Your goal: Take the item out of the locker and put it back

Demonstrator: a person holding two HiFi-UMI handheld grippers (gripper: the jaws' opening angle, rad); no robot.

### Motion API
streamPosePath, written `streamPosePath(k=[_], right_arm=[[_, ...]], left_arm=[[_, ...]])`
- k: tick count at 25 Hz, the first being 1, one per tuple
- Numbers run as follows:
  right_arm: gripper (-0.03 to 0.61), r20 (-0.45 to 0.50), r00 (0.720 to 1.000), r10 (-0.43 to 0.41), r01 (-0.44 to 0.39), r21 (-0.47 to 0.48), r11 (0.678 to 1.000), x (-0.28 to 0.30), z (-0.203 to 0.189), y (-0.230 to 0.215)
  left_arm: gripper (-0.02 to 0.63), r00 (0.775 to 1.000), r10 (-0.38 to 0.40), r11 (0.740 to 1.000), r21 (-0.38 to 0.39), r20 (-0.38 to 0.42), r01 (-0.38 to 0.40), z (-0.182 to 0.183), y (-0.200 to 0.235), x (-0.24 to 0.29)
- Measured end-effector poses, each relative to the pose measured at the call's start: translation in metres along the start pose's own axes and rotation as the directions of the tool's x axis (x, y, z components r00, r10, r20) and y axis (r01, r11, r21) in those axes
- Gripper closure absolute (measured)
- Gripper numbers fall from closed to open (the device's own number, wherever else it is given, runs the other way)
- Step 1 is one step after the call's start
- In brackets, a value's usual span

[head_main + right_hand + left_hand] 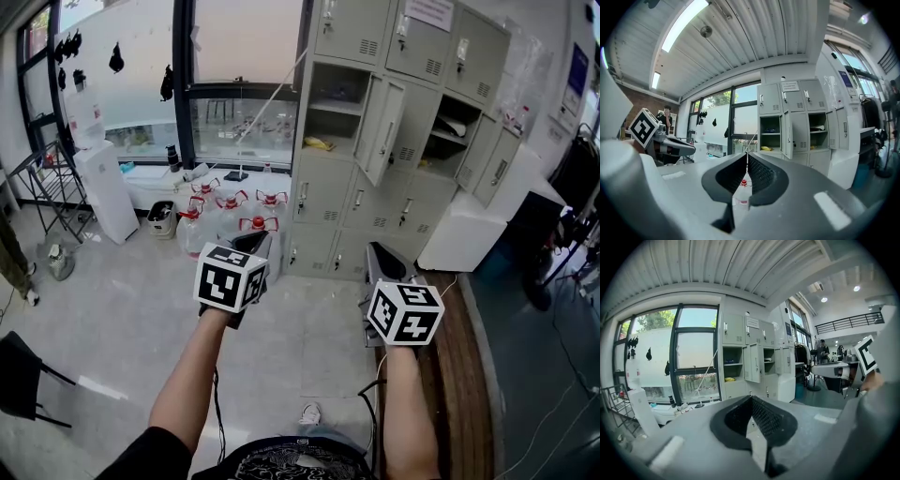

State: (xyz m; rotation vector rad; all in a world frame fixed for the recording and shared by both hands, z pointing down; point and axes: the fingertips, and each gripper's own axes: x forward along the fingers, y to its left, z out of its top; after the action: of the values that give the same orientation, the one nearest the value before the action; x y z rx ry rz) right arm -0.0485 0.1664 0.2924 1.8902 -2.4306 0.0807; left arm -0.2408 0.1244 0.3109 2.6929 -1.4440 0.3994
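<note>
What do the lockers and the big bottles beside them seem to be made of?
Lockers: probably painted sheet metal, matt pale grey; thin doors with vent slots. Bottles: apparently clear plastic; translucent walls, red caps.

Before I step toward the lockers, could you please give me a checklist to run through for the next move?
1. Locker door open: ok.
2. Yellow item visible on its shelf: ok.
3. Left gripper empty: ok, jaws together on nothing.
4. Right gripper ready to grasp: not ok, jaws together.
5. Lockers within reach: not ok, open floor lies between.
6. Water bottles off the path: ok, it seems; they stand left of the lockers.
</note>
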Motion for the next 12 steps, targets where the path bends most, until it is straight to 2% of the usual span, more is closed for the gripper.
streamPosePath(k=[12], right_arm=[[0.452, 0.016, 1.000, 0.011, -0.011, 0.003, 1.000, 0.022, 0.001, -0.003]], left_arm=[[0.614, 1.000, 0.014, 1.000, 0.005, -0.008, -0.014, 0.000, 0.015, 0.017]])
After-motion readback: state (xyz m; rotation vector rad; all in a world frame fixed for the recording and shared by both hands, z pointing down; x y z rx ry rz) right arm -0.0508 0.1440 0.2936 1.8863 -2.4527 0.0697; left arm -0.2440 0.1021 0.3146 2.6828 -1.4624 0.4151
